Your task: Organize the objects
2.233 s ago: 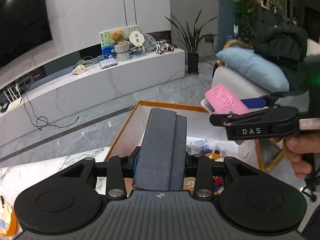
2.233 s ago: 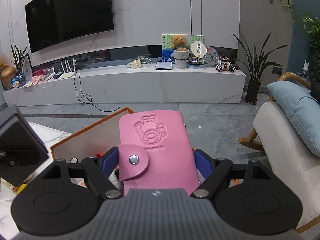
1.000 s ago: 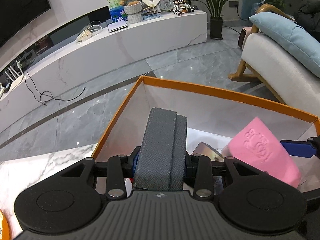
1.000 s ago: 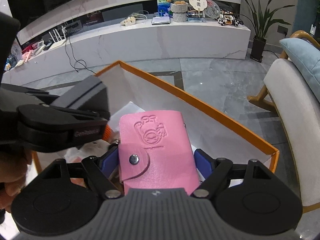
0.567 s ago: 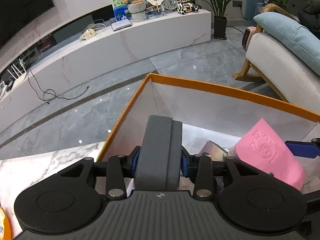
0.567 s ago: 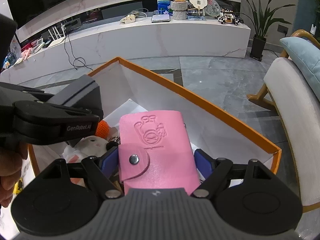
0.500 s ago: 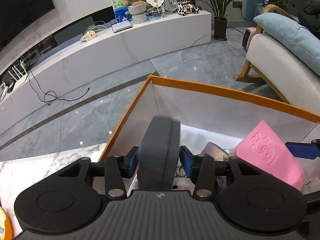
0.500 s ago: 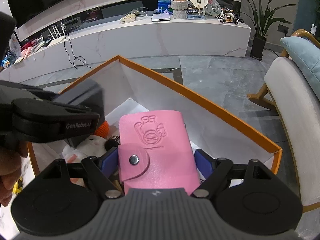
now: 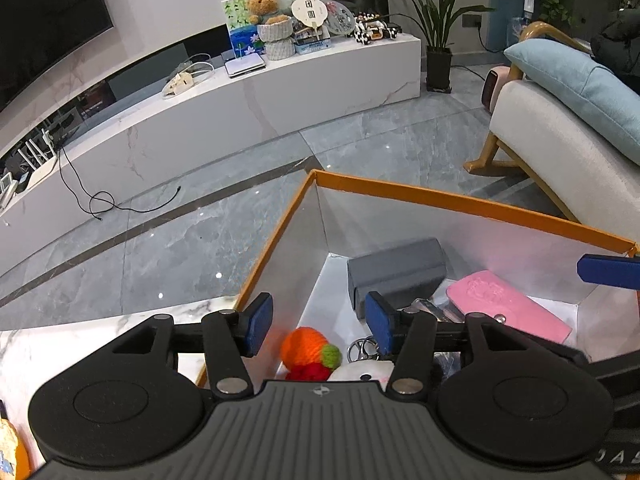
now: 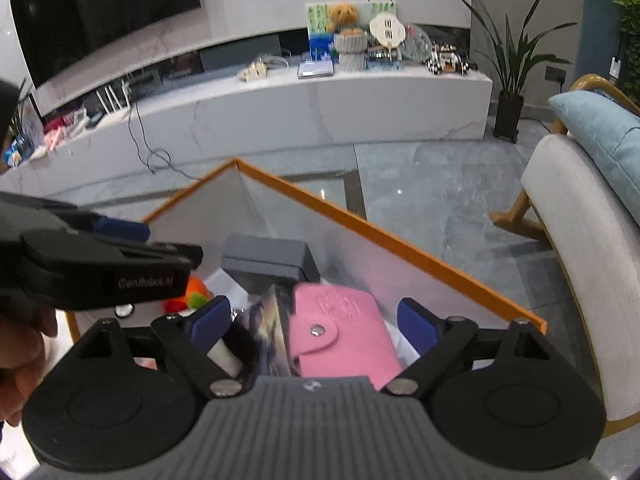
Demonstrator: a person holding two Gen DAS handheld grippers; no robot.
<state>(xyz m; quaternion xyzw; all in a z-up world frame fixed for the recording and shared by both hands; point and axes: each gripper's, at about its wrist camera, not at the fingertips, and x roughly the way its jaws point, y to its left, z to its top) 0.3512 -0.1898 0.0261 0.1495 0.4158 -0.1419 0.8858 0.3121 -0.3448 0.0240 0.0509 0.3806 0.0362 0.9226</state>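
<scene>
An orange-rimmed white box (image 9: 460, 200) (image 10: 400, 236) holds the objects. A grey wallet (image 9: 396, 276) (image 10: 268, 262) lies in the box's far corner. A pink key case (image 9: 508, 306) (image 10: 344, 328) lies flat inside to its right. My left gripper (image 9: 318, 322) hovers over the box, its jaws opening with nothing between them. My right gripper (image 10: 312, 322) is above the pink case, jaws opening, pads clear of it. One of the right gripper's blue fingers (image 9: 608, 270) shows in the left wrist view.
A knitted orange and red toy (image 9: 310, 354) (image 10: 192, 292), a key ring (image 9: 362, 348) and a glossy booklet (image 10: 268, 332) lie in the box. Marble table top (image 9: 80, 332) lies left. A white armchair (image 10: 580, 248) stands right. A hand (image 10: 24, 348) holds the left gripper.
Both grippers have opened. The grey wallet dropped from the left jaws into the box's far corner, and the pink case fell from the right jaws onto the box contents.
</scene>
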